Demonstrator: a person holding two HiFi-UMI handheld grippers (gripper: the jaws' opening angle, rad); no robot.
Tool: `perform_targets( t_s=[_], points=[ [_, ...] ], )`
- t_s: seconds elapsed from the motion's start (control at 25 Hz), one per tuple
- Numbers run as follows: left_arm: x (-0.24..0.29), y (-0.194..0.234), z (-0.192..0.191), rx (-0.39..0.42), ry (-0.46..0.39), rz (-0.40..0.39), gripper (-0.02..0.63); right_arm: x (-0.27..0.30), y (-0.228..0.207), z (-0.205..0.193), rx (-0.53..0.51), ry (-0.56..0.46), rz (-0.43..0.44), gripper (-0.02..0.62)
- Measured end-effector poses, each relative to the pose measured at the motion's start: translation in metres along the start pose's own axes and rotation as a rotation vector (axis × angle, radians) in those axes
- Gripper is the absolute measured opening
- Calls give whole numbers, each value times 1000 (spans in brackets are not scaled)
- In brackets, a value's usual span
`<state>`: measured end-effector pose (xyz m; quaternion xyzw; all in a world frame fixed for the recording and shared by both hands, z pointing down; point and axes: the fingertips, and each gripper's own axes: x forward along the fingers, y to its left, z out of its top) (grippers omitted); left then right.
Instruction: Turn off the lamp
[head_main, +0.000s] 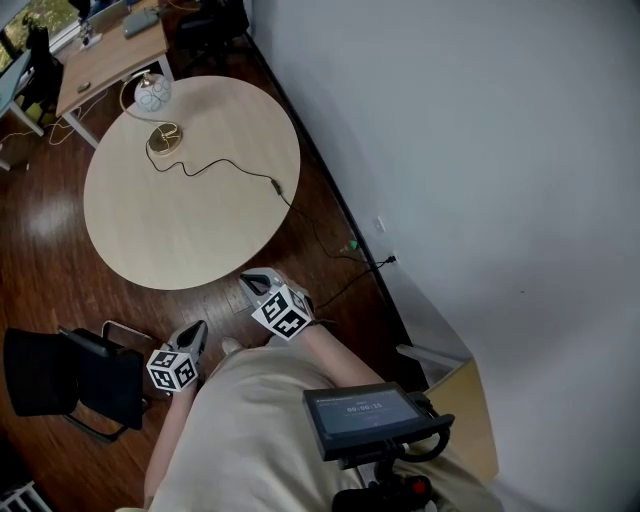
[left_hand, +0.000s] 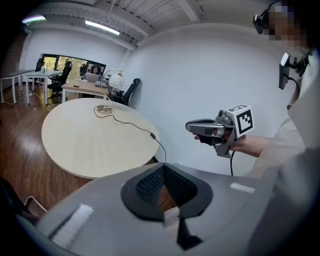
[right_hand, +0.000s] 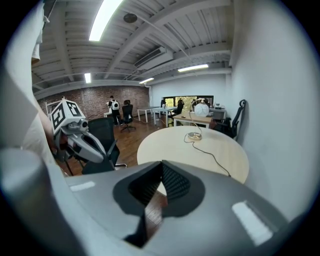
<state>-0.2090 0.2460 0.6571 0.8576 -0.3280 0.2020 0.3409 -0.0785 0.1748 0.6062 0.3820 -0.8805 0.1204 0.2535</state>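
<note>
The lamp, with a white globe shade (head_main: 152, 92) and a round gold base (head_main: 164, 138), stands at the far side of the round wooden table (head_main: 200, 230). Its black cord (head_main: 225, 163) runs across the top to an inline switch (head_main: 276, 186), then drops off the edge toward the wall. Both grippers are held well short of the table, near the person's body. My left gripper (head_main: 196, 338) has its jaws together and empty. My right gripper (head_main: 258, 284), just over the table's near edge, is likewise shut on nothing. The lamp (left_hand: 116, 80) appears far off in the left gripper view, and the lamp (right_hand: 201, 107) likewise in the right gripper view.
A black chair (head_main: 70, 375) stands at the left on the wooden floor. A white wall (head_main: 480, 150) runs along the right, with a socket (head_main: 385, 262) low on it. Desks (head_main: 110, 55) stand beyond the table. A small screen (head_main: 365, 415) hangs at the person's waist.
</note>
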Motion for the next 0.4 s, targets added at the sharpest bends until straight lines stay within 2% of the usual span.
perform_targets(
  t_s=[0.4],
  points=[
    [28,-17,12,20,11,-3,0,-18,-55,-29,44,20,-59,5]
  ],
)
